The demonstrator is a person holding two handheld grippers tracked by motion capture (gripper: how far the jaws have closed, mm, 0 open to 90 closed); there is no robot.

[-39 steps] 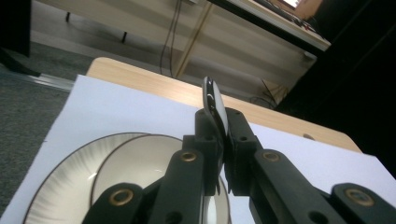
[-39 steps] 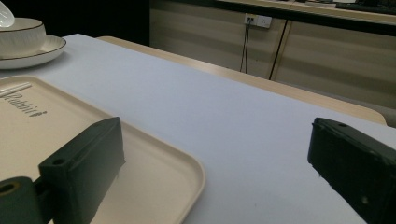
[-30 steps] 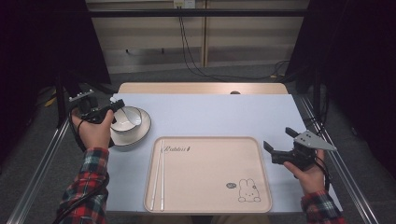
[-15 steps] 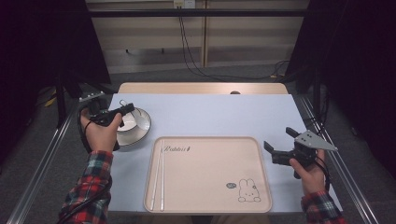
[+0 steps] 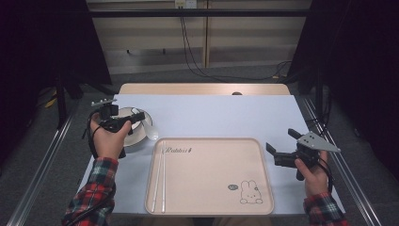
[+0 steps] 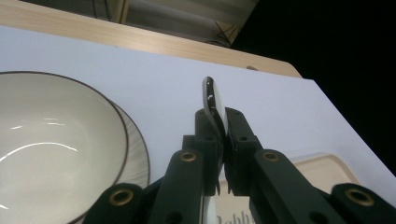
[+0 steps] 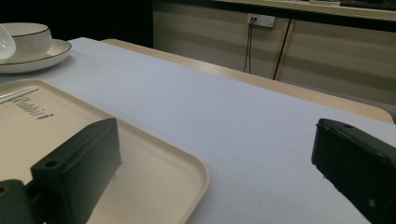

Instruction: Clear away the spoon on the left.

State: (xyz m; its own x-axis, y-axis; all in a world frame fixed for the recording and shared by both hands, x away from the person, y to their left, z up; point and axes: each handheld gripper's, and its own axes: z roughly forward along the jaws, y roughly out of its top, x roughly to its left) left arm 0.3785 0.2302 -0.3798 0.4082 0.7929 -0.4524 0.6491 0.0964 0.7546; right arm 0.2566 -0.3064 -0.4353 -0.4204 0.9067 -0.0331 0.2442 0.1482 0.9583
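Gripping glossy curved spoon, probably ceramic

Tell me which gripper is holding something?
The left gripper, by the bowl: it pinches a white spoon. The right gripper gapes empty.

Dim room, beige wall, dangling cables

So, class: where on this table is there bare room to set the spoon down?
Free: most of the tray, between the chopsticks and the rabbit print; also the white tabletop behind it. Crowded: the left corner, with bowl, plate and left gripper.
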